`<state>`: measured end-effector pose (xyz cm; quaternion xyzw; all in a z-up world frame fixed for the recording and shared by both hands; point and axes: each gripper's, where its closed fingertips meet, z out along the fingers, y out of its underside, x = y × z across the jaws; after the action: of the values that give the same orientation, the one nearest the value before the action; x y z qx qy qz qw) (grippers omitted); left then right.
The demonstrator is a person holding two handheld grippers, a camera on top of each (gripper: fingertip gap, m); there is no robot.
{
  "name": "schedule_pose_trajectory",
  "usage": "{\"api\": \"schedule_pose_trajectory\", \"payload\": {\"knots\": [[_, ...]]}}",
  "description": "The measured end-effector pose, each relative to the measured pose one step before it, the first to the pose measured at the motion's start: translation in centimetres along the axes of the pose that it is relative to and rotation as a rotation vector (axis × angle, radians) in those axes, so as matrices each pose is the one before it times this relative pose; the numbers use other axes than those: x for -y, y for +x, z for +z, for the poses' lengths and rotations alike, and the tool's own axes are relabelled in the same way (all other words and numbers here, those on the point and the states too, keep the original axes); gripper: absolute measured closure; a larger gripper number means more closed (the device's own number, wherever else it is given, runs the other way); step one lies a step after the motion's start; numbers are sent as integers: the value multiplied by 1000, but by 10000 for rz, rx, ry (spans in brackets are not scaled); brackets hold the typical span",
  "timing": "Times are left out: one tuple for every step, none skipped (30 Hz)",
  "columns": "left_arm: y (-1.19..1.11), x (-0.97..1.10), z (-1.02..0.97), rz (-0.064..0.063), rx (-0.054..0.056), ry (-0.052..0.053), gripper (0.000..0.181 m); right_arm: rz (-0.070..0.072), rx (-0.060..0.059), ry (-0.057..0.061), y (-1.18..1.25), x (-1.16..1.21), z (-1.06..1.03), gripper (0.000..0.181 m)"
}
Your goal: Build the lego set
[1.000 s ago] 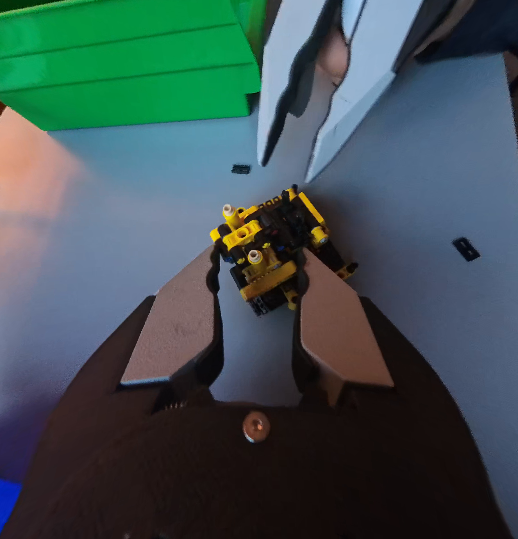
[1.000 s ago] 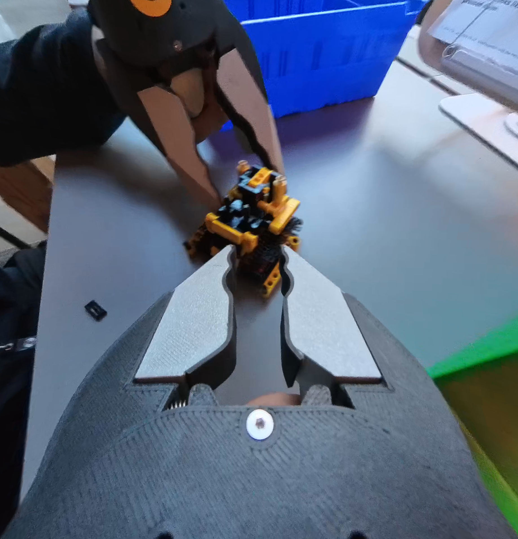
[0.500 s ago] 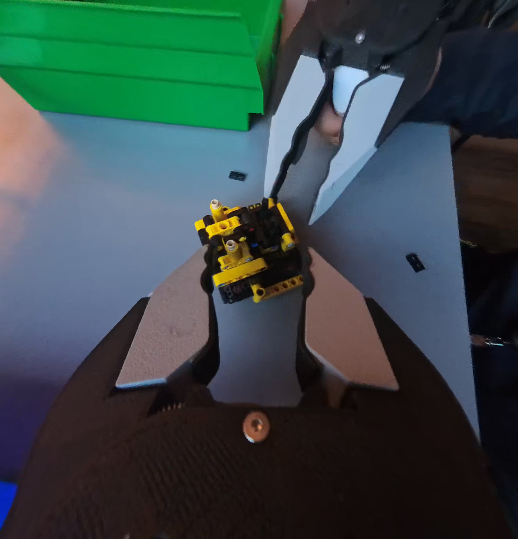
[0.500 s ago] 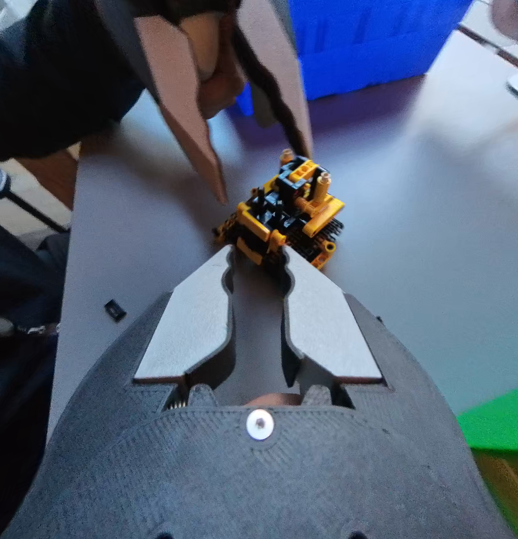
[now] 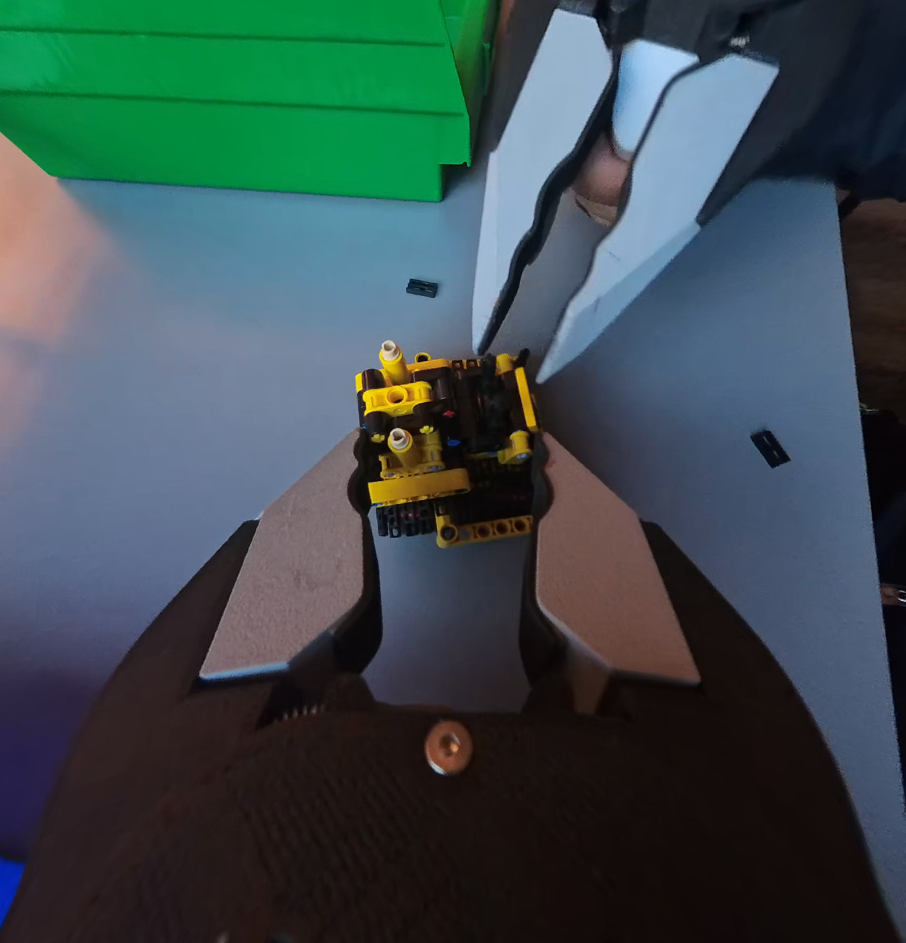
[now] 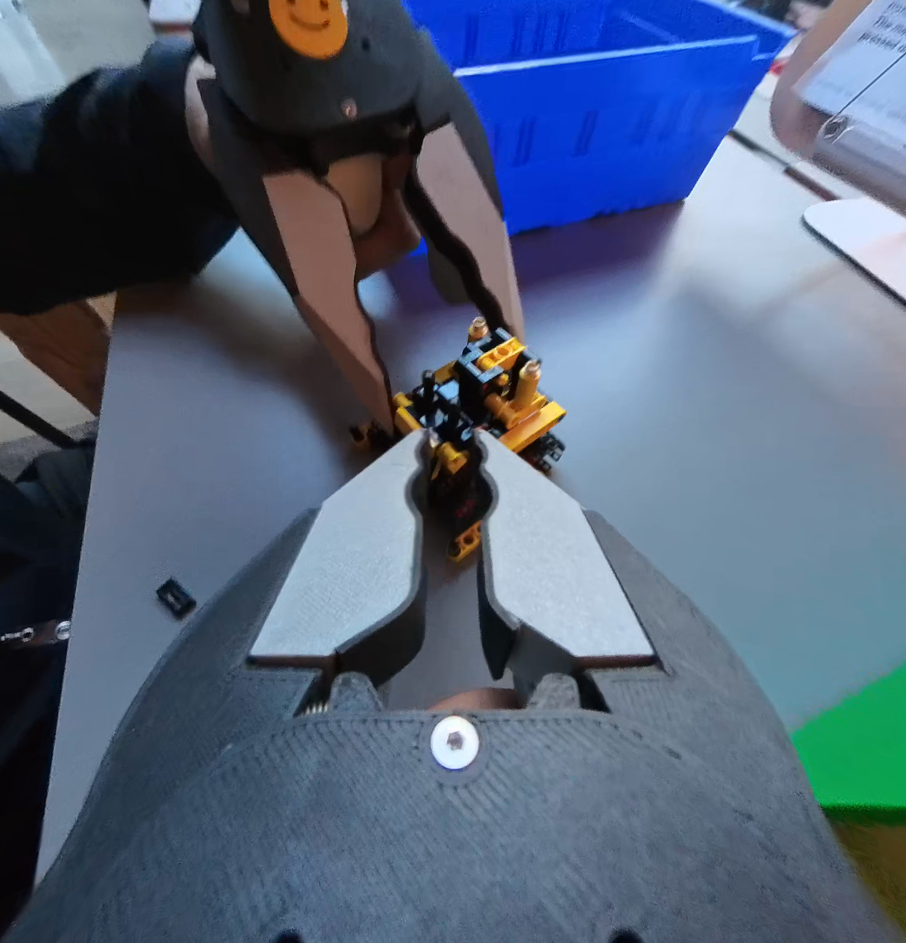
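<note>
A yellow and black lego model [image 5: 446, 439] stands on the grey table [image 5: 185, 357]. My left gripper [image 5: 448, 444] straddles it, with both fingers against its sides. My right gripper [image 5: 509, 365] comes in from the far side, its tips at the model's far end. In the right wrist view the model [image 6: 492, 398] lies just past my right gripper [image 6: 450, 439], whose narrow gap holds a yellow and black end of it. The left gripper [image 6: 451, 380] shows there too, one finger at each end of the model.
A green bin [image 5: 221, 102] stands at the back left in the left wrist view. A blue bin [image 6: 594, 127] and a sign holder [image 6: 874, 127] stand beyond the model in the right wrist view. Small black pieces [image 5: 421, 288] [image 5: 770, 448] lie loose on the table. Both grippers' tips are close together, under 4 cm apart.
The model has turned and now sits deeper between my left fingers. My right gripper has moved onto the model's end and its gap has narrowed.
</note>
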<state>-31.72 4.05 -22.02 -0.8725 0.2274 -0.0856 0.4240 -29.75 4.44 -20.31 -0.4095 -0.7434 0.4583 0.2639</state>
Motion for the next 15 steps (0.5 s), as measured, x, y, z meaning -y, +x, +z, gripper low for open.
{"api": "schedule_pose_trajectory", "payload": {"knots": [[2, 18, 65, 30, 19, 18, 121, 70, -57, 169, 282, 415, -35, 178], [0, 22, 62, -1, 17, 12, 121, 36, 27, 77, 115, 257, 47, 180], [12, 32, 72, 8, 22, 12, 121, 45, 103, -34, -31, 46, 132, 180], [-4, 12, 81, 23, 43, 8, 120, 57, 91, -106, -49, -107, 201, 180], [59, 13, 107, 45, 6, -3, 118, 39, 49, -41, -18, -42, 185, 180], [210, -45, 152, 72, -85, -42, 108, 22, 35, 7, -29, 49, 132, 180], [187, -58, 236, 27, -54, -63, 100, 10, 39, -3, -45, 58, 101, 180], [-13, -1, 336, -29, 77, -27, 97, 12, 42, 14, -41, 63, 76, 180], [-69, -2, 388, -26, 132, -21, 96, 52, 81, 75, -92, 140, 74, 179], [-138, -51, 371, 105, 194, -49, 96, 112, 184, 133, -209, 219, 49, 180], [-204, -16, 151, 323, 261, -38, 105, 103, 210, 67, -244, 121, 35, 180], [149, 38, 25, 158, -38, -22, 105, -22, 93, -9, -116, 5, -15, 180], [44, -10, -26, -162, -118, -36, 106, -121, -23, -6, -5, -6, -5, 181], [-12, -2, 17, -102, -44, 23, 106, -146, -104, -40, 39, -5, -12, 181], [-39, 19, 61, 8, 57, 50, 106, -144, -205, -98, 111, -10, -40, 181]]}}
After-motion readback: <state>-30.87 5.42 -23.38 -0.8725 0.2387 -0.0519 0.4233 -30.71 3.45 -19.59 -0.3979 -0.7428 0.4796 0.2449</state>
